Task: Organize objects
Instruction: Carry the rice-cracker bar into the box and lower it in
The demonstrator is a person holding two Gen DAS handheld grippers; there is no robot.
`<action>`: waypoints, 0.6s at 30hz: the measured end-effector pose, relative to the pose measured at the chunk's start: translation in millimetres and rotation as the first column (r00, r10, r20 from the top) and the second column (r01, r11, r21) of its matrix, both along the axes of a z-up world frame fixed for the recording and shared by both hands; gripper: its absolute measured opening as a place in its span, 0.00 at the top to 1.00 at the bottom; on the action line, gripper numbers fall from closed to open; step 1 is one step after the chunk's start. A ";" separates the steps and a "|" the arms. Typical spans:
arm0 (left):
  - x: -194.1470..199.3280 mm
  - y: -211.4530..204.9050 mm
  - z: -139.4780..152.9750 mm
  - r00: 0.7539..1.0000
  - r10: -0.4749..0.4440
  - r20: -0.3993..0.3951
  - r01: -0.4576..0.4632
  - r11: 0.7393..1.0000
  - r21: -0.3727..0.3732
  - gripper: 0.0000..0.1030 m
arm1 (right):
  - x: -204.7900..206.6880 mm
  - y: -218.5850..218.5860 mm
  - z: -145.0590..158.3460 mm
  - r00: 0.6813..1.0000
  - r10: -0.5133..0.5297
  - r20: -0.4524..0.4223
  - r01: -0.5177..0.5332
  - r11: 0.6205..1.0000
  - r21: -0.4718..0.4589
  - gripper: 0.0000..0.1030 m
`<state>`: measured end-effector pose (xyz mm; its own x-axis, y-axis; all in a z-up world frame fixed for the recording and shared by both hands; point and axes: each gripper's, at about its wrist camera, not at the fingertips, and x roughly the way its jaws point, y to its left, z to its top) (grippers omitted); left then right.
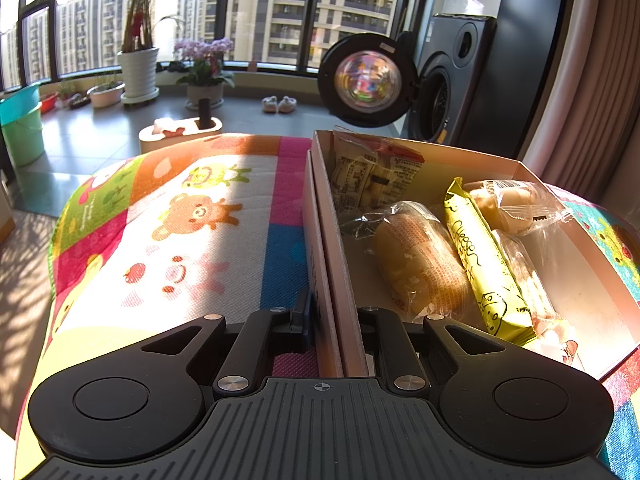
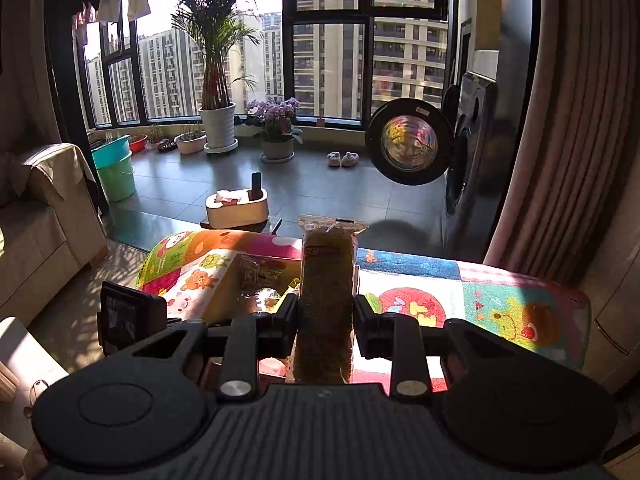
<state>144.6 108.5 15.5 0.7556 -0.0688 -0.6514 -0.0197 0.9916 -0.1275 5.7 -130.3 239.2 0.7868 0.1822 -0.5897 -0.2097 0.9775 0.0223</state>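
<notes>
Cardboard box [image 1: 592, 312] of wrapped snacks on the cartoon play mat [image 1: 192, 216], toward its left side in the right wrist view, near corner cut off below. Left gripper [image 1: 332, 320] fingers closed on the box's left wall, the inner finger [image 1: 370, 320] mostly hidden behind it. Yellow cheese packet [image 1: 480, 264] between two clear-wrapped buns. Right gripper [image 2: 325, 316] fingers narrowed onto an upright bread packet [image 2: 326, 280], backlit, label unreadable, screening the box's right side.

The matt pinkish cardboard box [image 1: 326, 264] is sitting on a rough, woven, brightly printed cloth mat [image 1: 192, 216]. Glossy clear plastic is wrapping the buns [image 1: 420, 264], and a shiny yellow film packet [image 1: 484, 264] is catching sunlight. Matt black ribbed plastic is covering the left gripper [image 1: 330, 320].
</notes>
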 end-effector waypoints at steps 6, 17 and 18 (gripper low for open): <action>0.0 -0.1 0.0 1.000 0.000 0.000 0.000 1.000 0.000 0.86 | 48.6 19.0 -21.6 0.998 -0.020 -0.054 0.022 0.999 0.046 0.73; 0.0 0.0 0.0 1.000 0.000 0.000 0.000 1.000 0.001 0.86 | 119.0 27.3 -108.5 0.971 -0.128 -0.201 0.136 0.990 0.025 0.73; -0.1 0.2 0.1 1.000 0.000 0.000 0.000 1.000 0.000 0.86 | 119.7 28.5 -114.8 0.971 -0.127 -0.202 0.132 0.991 0.013 0.73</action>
<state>144.5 108.7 15.6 0.7555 -0.0687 -0.6515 -0.0197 0.9917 -0.1274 125.5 -101.8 124.4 0.6712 0.1035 -0.7340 -0.0698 0.9946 0.0764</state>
